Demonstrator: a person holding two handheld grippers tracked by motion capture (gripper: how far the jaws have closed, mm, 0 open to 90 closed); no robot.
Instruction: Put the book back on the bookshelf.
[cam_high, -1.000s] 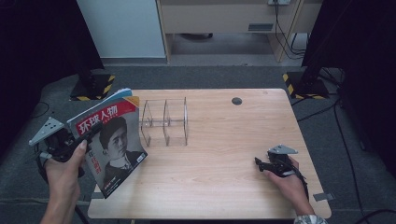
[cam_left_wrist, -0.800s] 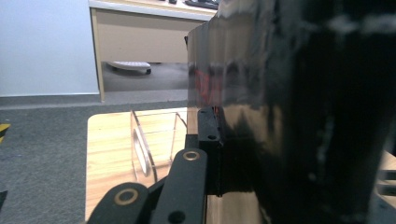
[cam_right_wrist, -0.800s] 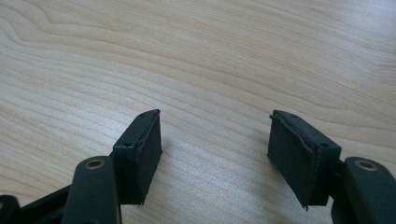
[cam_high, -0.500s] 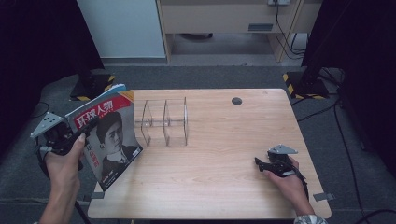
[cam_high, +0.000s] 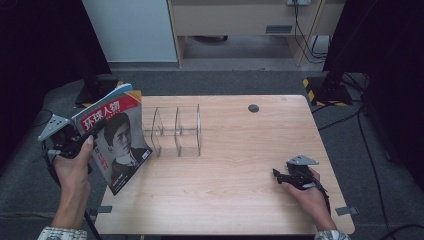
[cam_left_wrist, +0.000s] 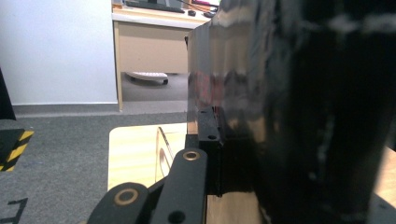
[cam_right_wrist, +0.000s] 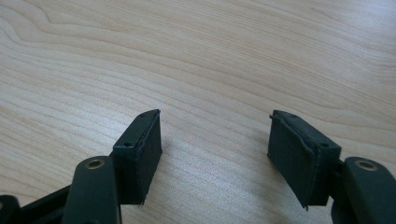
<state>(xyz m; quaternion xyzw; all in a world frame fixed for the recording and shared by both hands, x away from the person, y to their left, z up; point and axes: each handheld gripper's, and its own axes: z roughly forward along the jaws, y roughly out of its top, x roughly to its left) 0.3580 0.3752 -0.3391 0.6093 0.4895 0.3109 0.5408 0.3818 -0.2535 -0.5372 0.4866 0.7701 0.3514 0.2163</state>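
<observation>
A magazine (cam_high: 117, 142) with a red title band and a portrait on its cover is held tilted over the table's left edge. My left gripper (cam_high: 86, 137) is shut on its left side, and a hand grips the tool. In the left gripper view the glossy dark magazine (cam_left_wrist: 280, 116) is pressed against my jaw pad (cam_left_wrist: 208, 140). A clear acrylic rack (cam_high: 177, 131) with upright dividers stands just right of the magazine; its edge (cam_left_wrist: 163, 149) shows past the jaw. My right gripper (cam_high: 276, 173) rests on the wooden table (cam_high: 240, 200) at the right, open, with bare wood between its pads (cam_right_wrist: 144, 154).
A small black round disc (cam_high: 253, 108) sits at the table's far right. Grey floor surrounds the table, with yellow-black striped stand feet (cam_high: 320, 87) behind it. A white panel (cam_high: 132, 30) and a wooden desk (cam_high: 240, 20) stand at the back.
The left hand and magazine have shifted a little toward the far side of the table, and the magazine's lower corner has lifted. The right gripper has stayed still.
</observation>
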